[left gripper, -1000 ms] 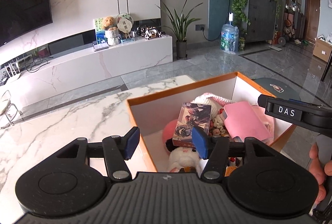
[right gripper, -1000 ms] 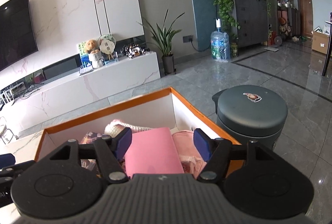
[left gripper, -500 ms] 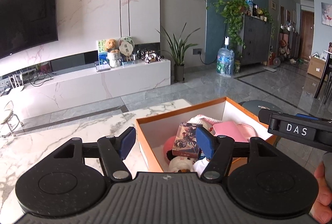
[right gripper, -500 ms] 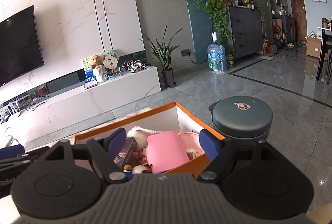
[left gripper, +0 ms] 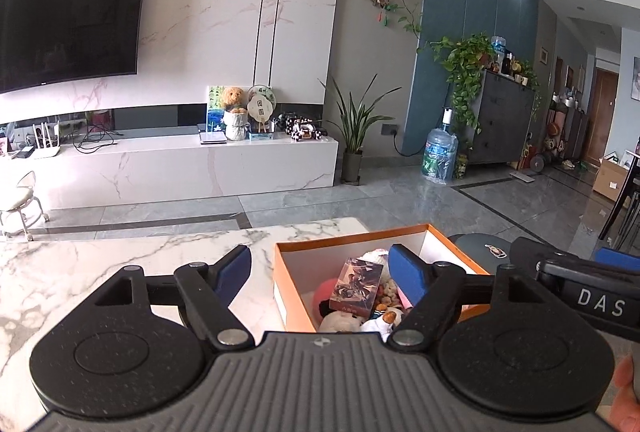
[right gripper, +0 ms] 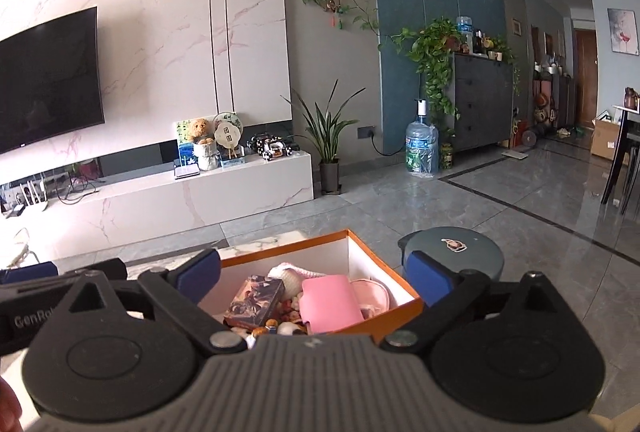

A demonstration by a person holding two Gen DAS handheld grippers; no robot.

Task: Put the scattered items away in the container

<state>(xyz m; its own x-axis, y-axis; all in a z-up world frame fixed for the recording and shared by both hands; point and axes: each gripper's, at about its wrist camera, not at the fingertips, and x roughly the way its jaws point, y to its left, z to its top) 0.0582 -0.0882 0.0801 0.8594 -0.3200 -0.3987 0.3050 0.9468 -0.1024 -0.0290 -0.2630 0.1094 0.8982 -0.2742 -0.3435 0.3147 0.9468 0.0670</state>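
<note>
An orange box [left gripper: 292, 308] [right gripper: 394, 306] with white inner walls sits at the right end of the marble table [left gripper: 80, 264]. Inside lie a dark card pack [left gripper: 356, 290] [right gripper: 254, 298], a pink pouch [right gripper: 330, 302], a knitted item [right gripper: 288, 272] and plush toys [left gripper: 340, 322]. My left gripper [left gripper: 320, 274] hovers above and behind the box, its jaws opening with nothing held. My right gripper [right gripper: 316, 278] is also above the box, jaws opening wide and empty; it shows at the right in the left wrist view [left gripper: 576, 272].
A dark round bin [right gripper: 454, 250] stands on the floor just right of the box. Beyond the table are the grey tiled floor, a white TV bench [left gripper: 192, 168], a potted plant [left gripper: 354, 136] and a water bottle [right gripper: 420, 148]. A finger [left gripper: 624, 384] shows at the right edge.
Both grippers have risen and pulled back from the box, so it looks smaller and lower. Both pairs of jaws have spread wider. The pink pouch lies in the box, free of the right gripper.
</note>
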